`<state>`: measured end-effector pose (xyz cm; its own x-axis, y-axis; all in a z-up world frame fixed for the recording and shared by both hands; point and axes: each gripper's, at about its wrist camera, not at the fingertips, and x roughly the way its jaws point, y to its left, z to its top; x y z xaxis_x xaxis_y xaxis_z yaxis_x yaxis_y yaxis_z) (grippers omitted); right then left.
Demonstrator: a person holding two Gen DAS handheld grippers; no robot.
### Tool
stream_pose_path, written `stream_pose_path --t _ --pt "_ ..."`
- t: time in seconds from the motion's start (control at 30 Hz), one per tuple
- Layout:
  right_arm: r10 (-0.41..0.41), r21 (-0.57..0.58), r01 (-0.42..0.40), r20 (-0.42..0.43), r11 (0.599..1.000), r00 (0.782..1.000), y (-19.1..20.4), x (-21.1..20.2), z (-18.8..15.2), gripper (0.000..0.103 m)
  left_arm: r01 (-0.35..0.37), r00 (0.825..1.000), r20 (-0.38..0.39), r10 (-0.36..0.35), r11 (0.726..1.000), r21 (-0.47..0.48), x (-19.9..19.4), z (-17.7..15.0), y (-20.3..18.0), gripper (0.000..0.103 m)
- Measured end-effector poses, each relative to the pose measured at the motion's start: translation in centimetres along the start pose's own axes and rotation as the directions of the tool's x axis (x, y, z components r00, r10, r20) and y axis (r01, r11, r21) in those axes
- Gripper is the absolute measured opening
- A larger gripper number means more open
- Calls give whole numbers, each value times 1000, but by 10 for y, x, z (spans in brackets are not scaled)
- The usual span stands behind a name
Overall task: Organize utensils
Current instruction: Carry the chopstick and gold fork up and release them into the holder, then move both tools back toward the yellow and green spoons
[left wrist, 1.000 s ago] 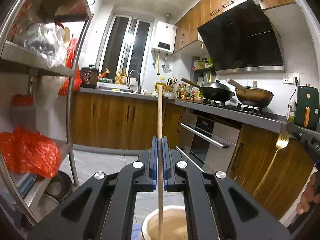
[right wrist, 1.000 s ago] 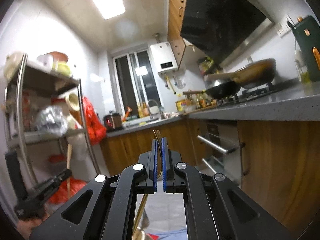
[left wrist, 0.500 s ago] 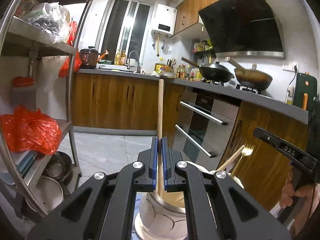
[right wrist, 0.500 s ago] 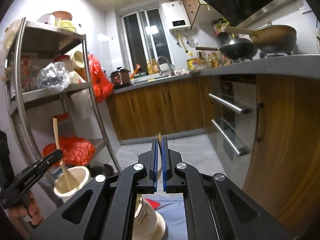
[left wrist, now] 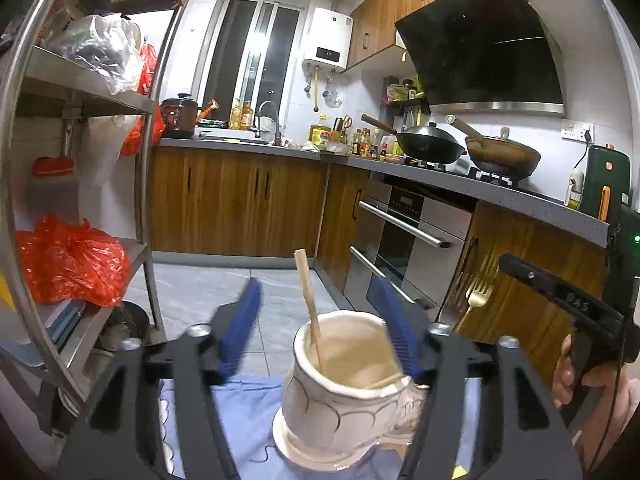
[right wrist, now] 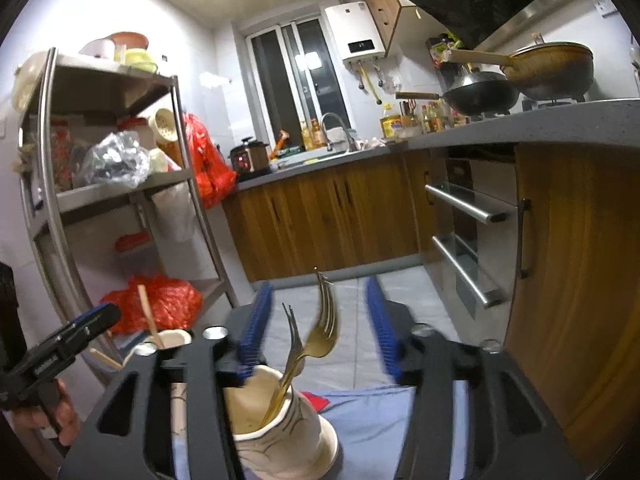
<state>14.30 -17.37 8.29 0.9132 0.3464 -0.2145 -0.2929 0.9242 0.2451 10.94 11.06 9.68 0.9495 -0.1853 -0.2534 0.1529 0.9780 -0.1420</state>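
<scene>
A: Where are the utensils found?

B: A wooden chopstick (left wrist: 308,304) is seen leaning in the cream ceramic holder (left wrist: 340,392), its lower end inside and its top tilted away over the rim; a second stick lies low against the inner wall. In the right wrist view a gold fork (right wrist: 322,332) and a darker fork beside it are stood, tines up, in a second ceramic holder (right wrist: 276,436). Both holders are set on a blue cloth (left wrist: 240,412)

A: And the claws?

B: The left gripper (left wrist: 320,328) is spread wide, its blue pads well apart on either side of the chopstick, nothing pinched. The right gripper (right wrist: 320,324) is likewise spread around the forks without touching them. Both sets of jaws have just been opening, so each utensil has been let go into its holder

A: Which step is judged to be in hand?

B: The release: one chopstick and one fork have been dropped in, sorted by kind. Whether more loose utensils remain cannot be told, since the cloth is mostly hidden by the grippers

A: What is called for next?

B: Each claw should be drawn straight back and upward, kept open, so that the leaning handles are not knocked and the holders are not tipped; the fork appears blurred and may not be settled yet
</scene>
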Motion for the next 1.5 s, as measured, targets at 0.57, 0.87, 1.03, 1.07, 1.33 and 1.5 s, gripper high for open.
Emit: stream_pose_path --t 0.57,0.87,1.03,1.07,1.33,1.5 --pt "-48 -18 47 -79 999 996 -19 -62 -34 98 -91 996 -14 92 994 68 -71 -45 -29 97" --pt "-71 -46 64 -190 997 979 -38 -89 -63 98 -45 995 -91 51 997 58 -73 -76 -59 97" --pt "-90 -56 77 -279 995 956 -45 -91 -82 98 -28 984 -173 44 995 97 -65 -98 -78 97" --pt "-96 -59 82 -297 995 950 -46 -92 -85 98 -23 979 -197 44 994 106 -63 -103 -81 97" --pt "-112 -97 80 -384 992 917 -49 -99 -106 98 -2 929 -368 42 994 110 -41 -130 -88 97" --pt "-119 -95 84 -461 992 880 -53 -97 -118 98 2 891 -448 68 988 154 -30 -145 -98 94"
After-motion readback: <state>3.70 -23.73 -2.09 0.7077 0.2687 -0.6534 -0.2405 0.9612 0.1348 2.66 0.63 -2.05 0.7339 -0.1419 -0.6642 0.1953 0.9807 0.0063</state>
